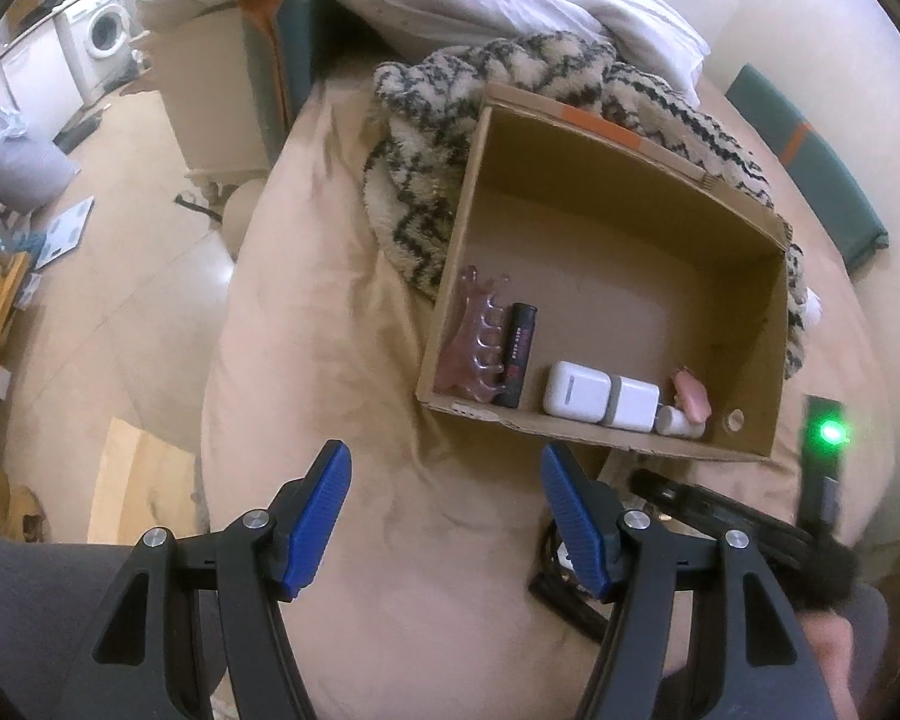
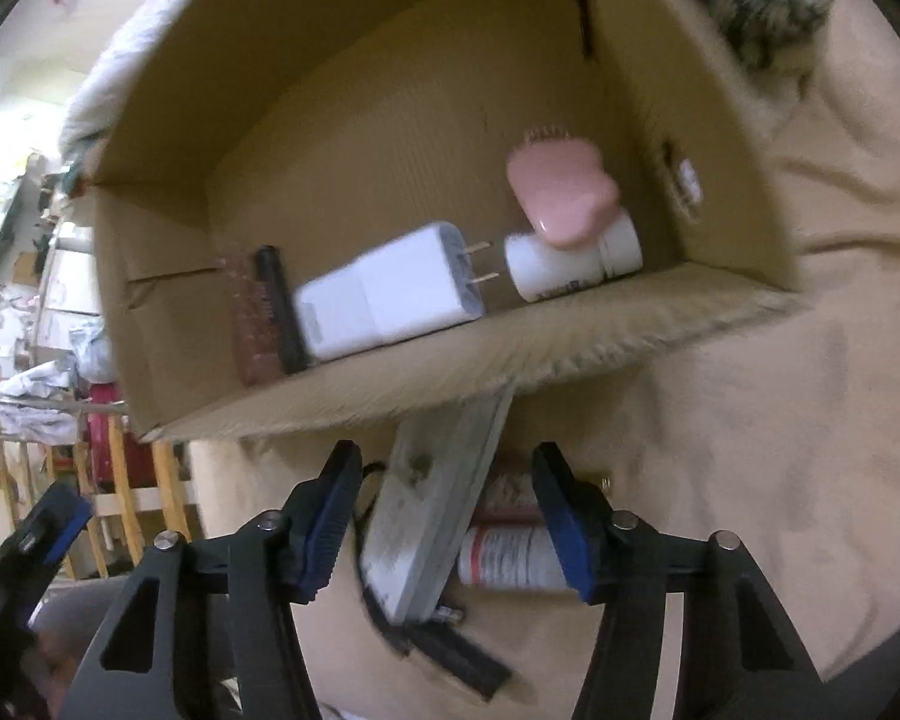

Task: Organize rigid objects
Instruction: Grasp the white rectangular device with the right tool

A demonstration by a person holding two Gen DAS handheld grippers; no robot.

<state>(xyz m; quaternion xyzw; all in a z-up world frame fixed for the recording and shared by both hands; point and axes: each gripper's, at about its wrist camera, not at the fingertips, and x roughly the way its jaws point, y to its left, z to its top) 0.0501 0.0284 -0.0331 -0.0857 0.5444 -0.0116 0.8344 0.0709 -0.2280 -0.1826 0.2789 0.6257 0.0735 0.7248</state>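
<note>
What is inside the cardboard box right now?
Cardboard box holds a pink hair claw, black tube, white charger, white bottle and pink brush; the bottle's underside is hidden.

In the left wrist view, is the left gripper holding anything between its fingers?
No. The left gripper hangs open over bare beige bedding, short of the cardboard box, with nothing between its blue fingers.

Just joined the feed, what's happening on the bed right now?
A person with a gripper in each hand is packing small items into a cardboard box on the bed. Already inside: a pink hair claw, a black tube, a white charger, a white bottle and a pink brush. The right gripper is over a flat grey piece and a labelled bottle, jaws not yet gripping. The left gripper is open and empty.
</note>
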